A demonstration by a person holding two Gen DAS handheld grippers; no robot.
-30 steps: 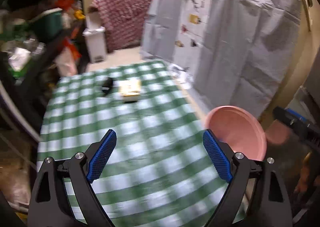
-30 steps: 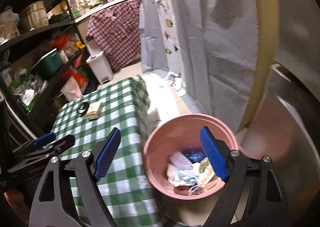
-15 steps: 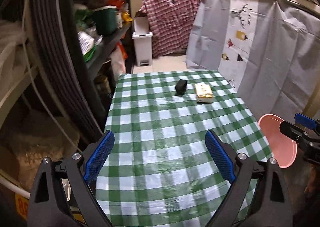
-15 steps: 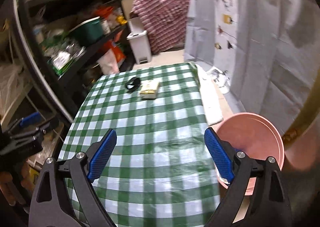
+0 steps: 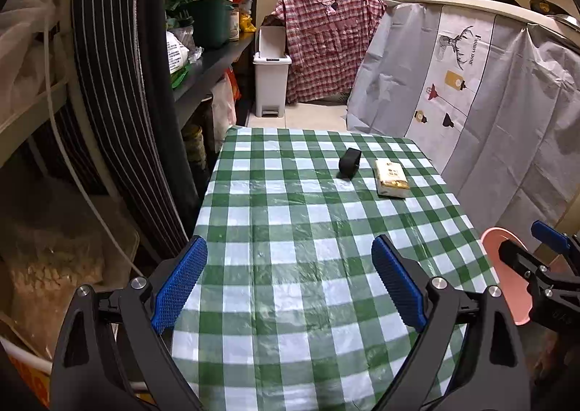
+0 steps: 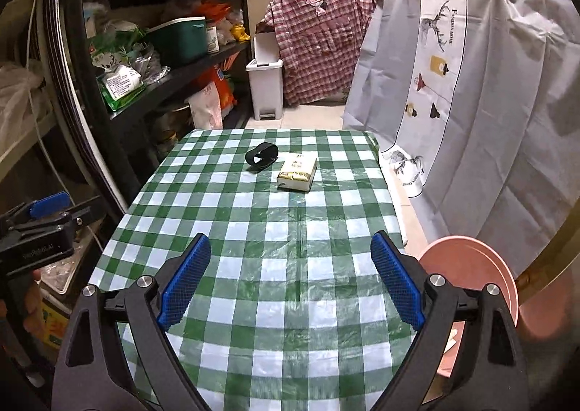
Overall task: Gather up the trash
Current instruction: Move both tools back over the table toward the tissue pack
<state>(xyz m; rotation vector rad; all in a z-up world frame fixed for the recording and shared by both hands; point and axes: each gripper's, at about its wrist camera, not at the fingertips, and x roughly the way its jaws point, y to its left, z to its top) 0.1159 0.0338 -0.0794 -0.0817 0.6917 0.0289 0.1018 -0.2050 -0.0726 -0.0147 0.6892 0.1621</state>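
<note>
Scanning tabletop [image 6: 297, 229] for trash.
I am holding both jaws wide, empty, facing tissue pack [image 6: 297, 171] and black strap [image 6: 261, 156]; pink bin [image 6: 471, 266] beside.

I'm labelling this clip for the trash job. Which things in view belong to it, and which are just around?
Job:
pink bin beside the table
left gripper, open
right gripper, open

Possibly trash:
tissue pack
black strap

Just around:
white pedal bin
green cooler
plaid shirt
</note>
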